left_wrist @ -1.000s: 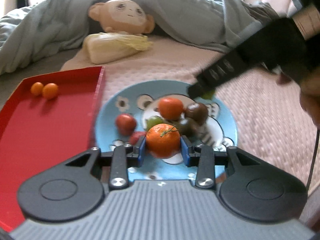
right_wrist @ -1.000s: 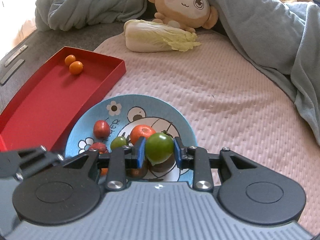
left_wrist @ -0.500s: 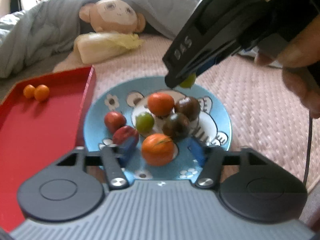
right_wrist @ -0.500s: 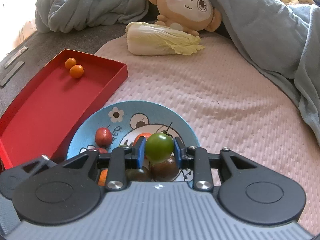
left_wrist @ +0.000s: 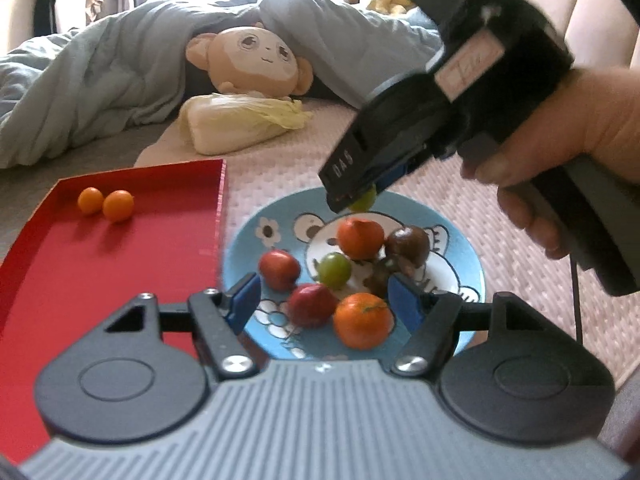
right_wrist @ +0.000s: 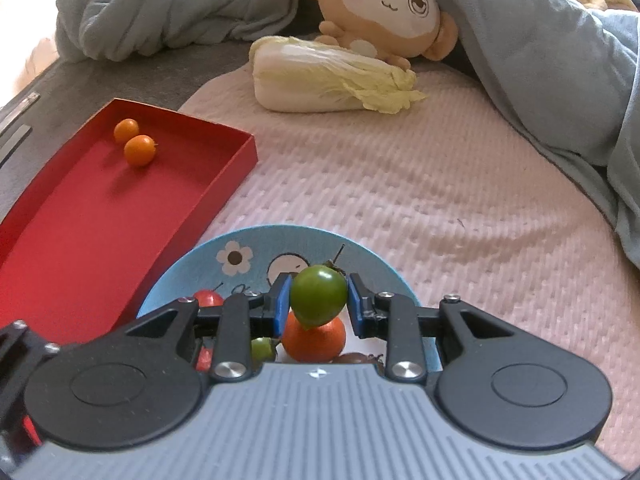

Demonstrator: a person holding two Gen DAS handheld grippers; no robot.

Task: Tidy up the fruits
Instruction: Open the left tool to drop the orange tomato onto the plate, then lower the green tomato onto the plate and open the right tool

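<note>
Left fingers (left_wrist: 322,300) have let go of the orange (left_wrist: 363,321) and stand wide; right fingers (right_wrist: 319,305) pinch a green tomato (right_wrist: 319,300) over the plate's (right_wrist: 192,264) 12 o'clock rim — released there, it may roll onto the bed

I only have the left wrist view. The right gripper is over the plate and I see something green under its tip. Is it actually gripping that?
Observer: Yes. In the right wrist view the right gripper is shut on a green tomato, a blue pad pressing each side.
Operator: Does the tomato have a stem?
Observer: It does, a small dark one at its top right, which the gripper body hides from you.
Operator: What lies straight below it?
Observer: An orange on the blue plate; the tomato overlaps its top, though I cannot tell if they touch.
</note>
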